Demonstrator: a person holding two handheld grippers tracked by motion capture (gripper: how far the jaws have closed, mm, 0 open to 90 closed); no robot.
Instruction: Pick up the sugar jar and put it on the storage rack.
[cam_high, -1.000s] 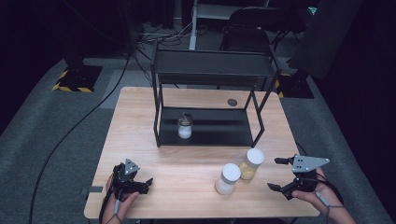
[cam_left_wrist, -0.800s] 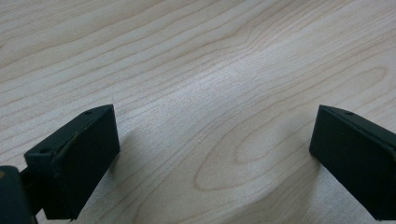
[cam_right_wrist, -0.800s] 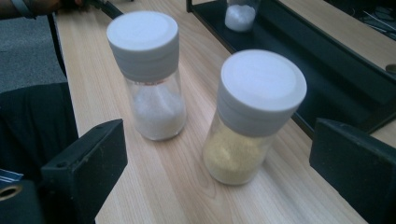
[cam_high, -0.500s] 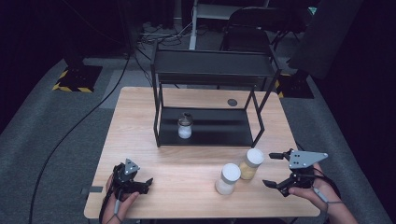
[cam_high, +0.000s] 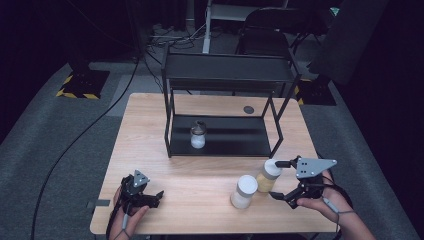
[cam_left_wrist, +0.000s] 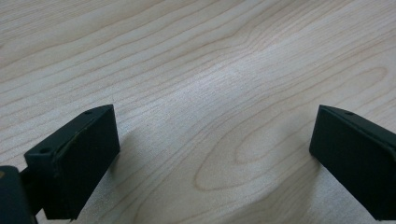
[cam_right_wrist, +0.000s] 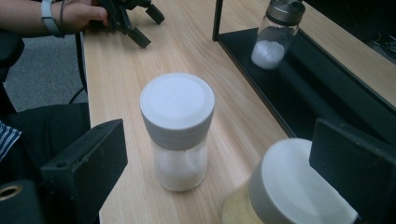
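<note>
A: What stands ahead of my right gripper (cam_high: 278, 179)?

B: Largest first: the shelf rack (cam_high: 220, 142) beyond its jaws, then the yellow-filled jar (cam_high: 268, 175) just at the fingertips, then the white-filled jar (cam_high: 243, 190) beside that.

A: Step in hand?

B: Approach, I judge. My jaws stand wide, holding nothing; next they must straddle the jar. My left gripper (cam_high: 155, 196) rests open, well apart.
</note>
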